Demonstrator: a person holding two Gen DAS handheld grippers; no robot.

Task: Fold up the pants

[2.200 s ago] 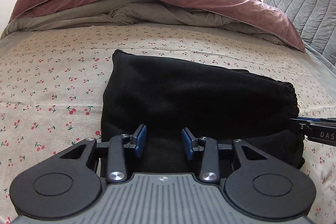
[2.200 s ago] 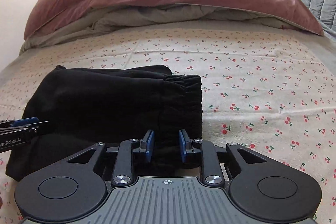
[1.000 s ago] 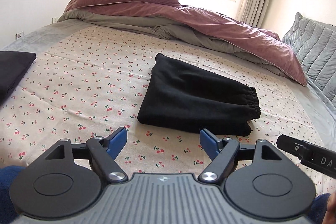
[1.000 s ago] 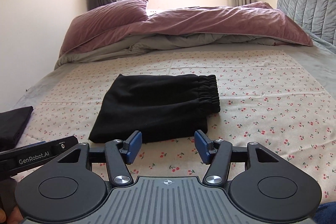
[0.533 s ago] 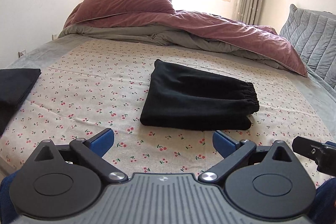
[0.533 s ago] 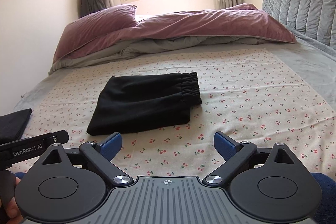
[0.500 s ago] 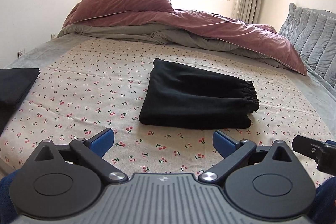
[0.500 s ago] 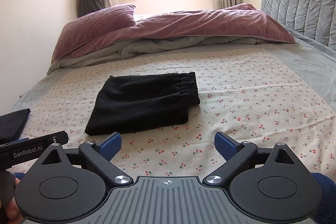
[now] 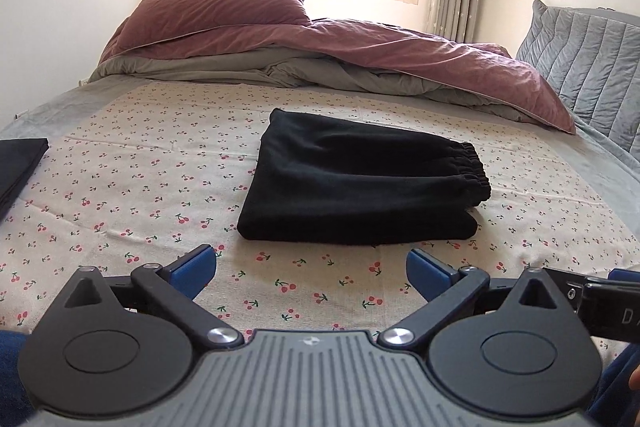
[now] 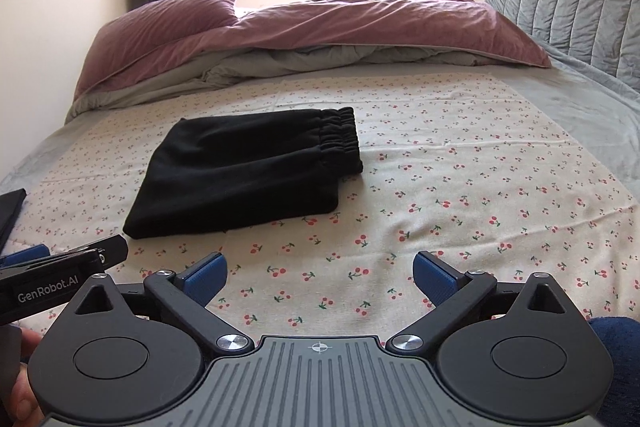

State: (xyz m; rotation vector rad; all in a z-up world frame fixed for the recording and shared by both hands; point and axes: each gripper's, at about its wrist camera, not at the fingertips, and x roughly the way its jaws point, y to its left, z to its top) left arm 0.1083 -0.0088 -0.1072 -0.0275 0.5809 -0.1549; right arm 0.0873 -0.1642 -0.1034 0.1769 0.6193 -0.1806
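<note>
The black pants [image 9: 360,183] lie folded into a compact rectangle on the cherry-print sheet [image 9: 140,187], with the elastic waistband at the right end. They also show in the right wrist view [image 10: 248,175]. My left gripper [image 9: 312,271] is wide open and empty, held back from the near edge of the pants. My right gripper [image 10: 320,273] is wide open and empty, back from the pants and to their right. Neither gripper touches the cloth.
A mauve duvet [image 9: 360,47] and pillow [image 9: 216,7] are heaped at the head of the bed. A grey quilted headboard [image 9: 588,55] stands at the right. Another folded black garment [image 9: 20,167] lies at the left edge of the bed.
Both grippers let go of the pants, pulled back toward the bed's near edge and opened wide. The folded pants stayed in place on the sheet.
</note>
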